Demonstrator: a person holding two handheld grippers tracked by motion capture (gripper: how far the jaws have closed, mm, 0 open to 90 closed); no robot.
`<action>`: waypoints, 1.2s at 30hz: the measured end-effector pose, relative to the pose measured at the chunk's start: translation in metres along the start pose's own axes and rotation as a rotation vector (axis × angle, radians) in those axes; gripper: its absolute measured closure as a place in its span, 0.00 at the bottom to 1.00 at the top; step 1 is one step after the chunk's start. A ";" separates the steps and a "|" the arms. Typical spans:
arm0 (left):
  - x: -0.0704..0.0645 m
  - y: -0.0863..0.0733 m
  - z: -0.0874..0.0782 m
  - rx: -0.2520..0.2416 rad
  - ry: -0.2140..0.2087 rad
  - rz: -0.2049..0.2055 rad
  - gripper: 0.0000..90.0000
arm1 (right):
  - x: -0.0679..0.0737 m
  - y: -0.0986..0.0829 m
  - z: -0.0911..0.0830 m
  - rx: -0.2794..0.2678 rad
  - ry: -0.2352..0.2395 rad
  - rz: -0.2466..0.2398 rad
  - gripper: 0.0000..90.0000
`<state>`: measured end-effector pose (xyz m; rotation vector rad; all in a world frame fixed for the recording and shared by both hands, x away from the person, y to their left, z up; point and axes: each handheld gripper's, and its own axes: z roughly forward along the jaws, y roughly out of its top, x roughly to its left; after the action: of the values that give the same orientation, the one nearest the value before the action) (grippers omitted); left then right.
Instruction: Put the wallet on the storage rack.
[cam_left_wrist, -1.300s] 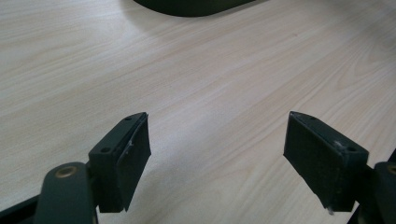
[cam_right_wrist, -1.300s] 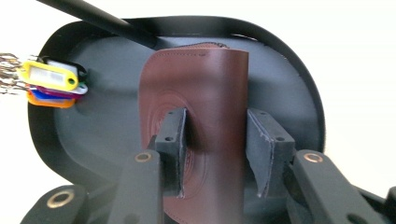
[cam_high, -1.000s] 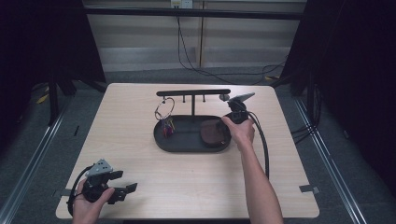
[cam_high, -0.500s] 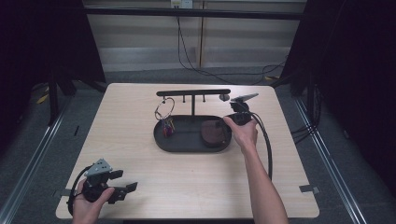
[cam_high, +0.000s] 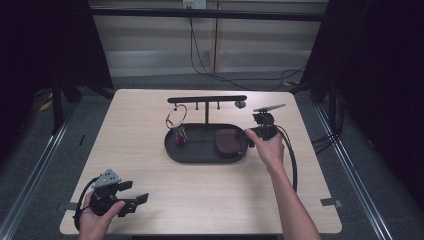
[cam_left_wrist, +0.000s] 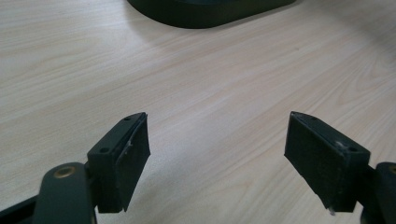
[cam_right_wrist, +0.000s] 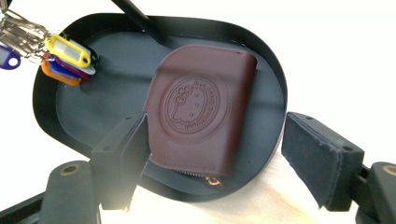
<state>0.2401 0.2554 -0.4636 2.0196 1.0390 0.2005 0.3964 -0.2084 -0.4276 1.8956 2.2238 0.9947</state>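
My right tongs (cam_right_wrist: 215, 154) stand wide apart, their matte black pads (cam_right_wrist: 310, 154) flanking the near end of a dark brown, stitched leather zip pouch (cam_right_wrist: 203, 109) without touching it. The pouch is rectangular with rounded corners, embossed with a round cartoon seal, and a small coppery zip pull shows at its 6 o'clock edge. It lies flat in the right half of a matte black oval metal tray (cam_right_wrist: 275, 79) with a low raised rim. At 10 o'clock from the pouch, in the tray's far end, rests a bunch of plastic key tags (cam_right_wrist: 67, 58), yellow, orange, blue and white, on metal rings; one purple tag is cut off by the picture's edge. A black post rises from the tray at 12 o'clock, its top out of the right gripper view.

In the high view the right tongs (cam_high: 252, 137) sit at the tray's 3 o'clock rim, with the hand behind them. The post carries a slim black crossbar (cam_high: 207, 99) with short pegs, and a wire ring hangs from its left end. Detail there is too small to read.

My left tongs (cam_left_wrist: 217, 158) are likewise spread open, holding nothing, low over the pale wood-grain laminate table (cam_left_wrist: 210, 79). In the high view they (cam_high: 135, 201) rest at the table's 7 o'clock corner, well apart from the tray.
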 end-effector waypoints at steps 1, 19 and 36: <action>0.000 0.000 0.000 -0.005 0.000 -0.007 0.25 | 0.000 -0.002 -0.001 -0.005 -0.001 -0.007 0.24; 0.004 0.001 0.001 0.019 -0.006 -0.013 0.24 | -0.004 -0.069 -0.031 -0.113 -0.008 -0.108 0.22; 0.006 -0.003 -0.005 -0.049 0.002 -0.058 0.25 | -0.025 -0.147 -0.047 -0.164 -0.056 -0.107 0.19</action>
<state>0.2401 0.2633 -0.4639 1.9429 1.0821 0.1952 0.2541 -0.2566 -0.4725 1.6974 2.1160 1.0579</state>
